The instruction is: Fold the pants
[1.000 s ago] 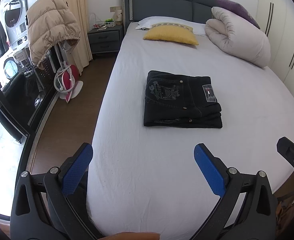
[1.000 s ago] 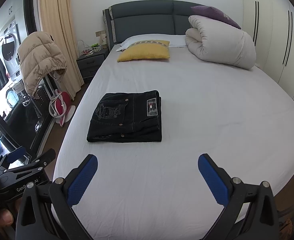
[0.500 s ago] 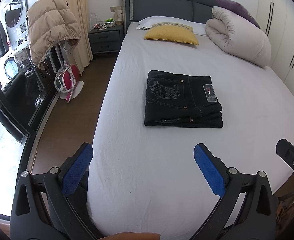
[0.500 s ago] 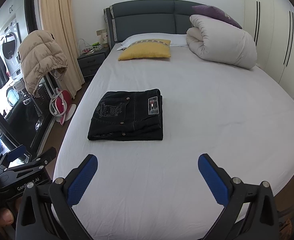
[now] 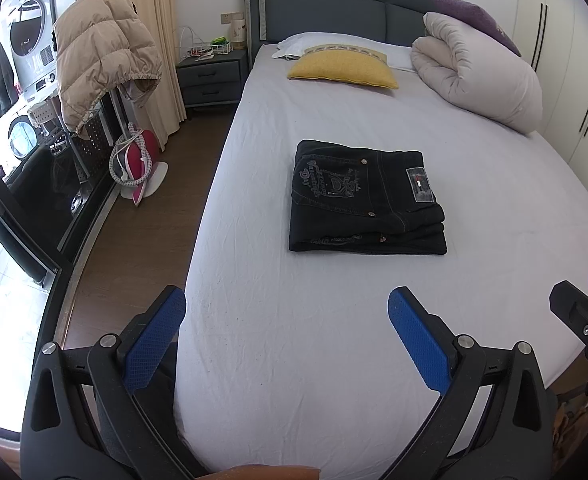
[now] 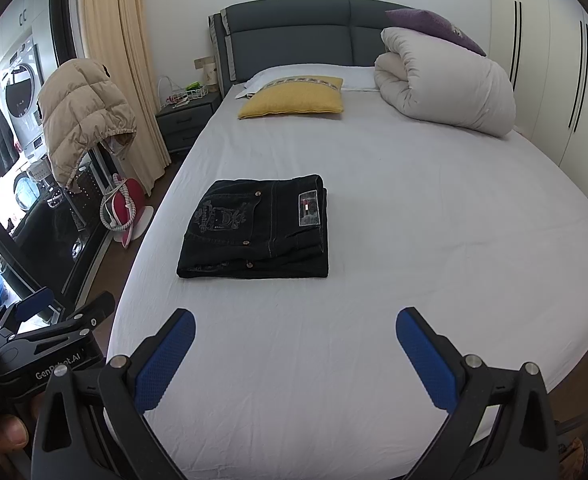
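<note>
Dark black jeans (image 5: 363, 198) lie folded in a neat rectangle on the white bed sheet (image 5: 294, 320), also in the right wrist view (image 6: 256, 228). My left gripper (image 5: 290, 332) is open and empty, held over the foot of the bed, well short of the jeans. My right gripper (image 6: 295, 350) is open and empty, also over the foot of the bed and apart from the jeans. The left gripper shows at the left edge of the right wrist view (image 6: 50, 320).
A yellow pillow (image 5: 343, 70), a rolled white duvet (image 5: 479, 76) and a purple cushion sit by the grey headboard. A nightstand (image 5: 210, 78), a beige jacket on a stand (image 5: 102, 56) and a red iron (image 5: 136, 160) are left of the bed. White wardrobes (image 6: 553, 80) stand on the right.
Both views have drifted slightly back from the bed; the jeans have not moved and both grippers stay open.
</note>
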Available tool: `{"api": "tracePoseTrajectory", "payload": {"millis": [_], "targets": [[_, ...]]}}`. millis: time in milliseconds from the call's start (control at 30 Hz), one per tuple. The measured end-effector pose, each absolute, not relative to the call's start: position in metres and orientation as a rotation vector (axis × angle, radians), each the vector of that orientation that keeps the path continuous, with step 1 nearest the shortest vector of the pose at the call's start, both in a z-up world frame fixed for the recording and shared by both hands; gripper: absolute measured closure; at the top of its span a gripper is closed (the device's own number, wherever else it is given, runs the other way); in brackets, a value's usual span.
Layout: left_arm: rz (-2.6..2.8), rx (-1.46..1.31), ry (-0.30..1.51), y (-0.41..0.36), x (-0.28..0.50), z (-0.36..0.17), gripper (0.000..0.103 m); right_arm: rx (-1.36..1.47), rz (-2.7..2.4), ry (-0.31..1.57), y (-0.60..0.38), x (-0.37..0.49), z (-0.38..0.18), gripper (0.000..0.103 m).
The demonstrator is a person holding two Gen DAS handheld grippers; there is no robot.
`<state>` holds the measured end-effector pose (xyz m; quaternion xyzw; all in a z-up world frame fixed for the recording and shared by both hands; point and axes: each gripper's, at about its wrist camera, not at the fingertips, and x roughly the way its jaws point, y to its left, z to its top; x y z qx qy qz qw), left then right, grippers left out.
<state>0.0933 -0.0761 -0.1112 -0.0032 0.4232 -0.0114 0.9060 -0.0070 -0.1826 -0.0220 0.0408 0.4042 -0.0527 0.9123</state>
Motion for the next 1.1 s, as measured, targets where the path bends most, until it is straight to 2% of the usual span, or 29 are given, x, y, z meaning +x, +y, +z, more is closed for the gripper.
{"api": "tracePoseTrajectory", "payload": {"millis": [1100], "targets": [[-0.014,-0.005,0.877,-0.0698,0.0883,-0.1170,0.000,0.085,-0.104,0.841,-0.1810,-0.0072,-0.0250,0.000]]}}
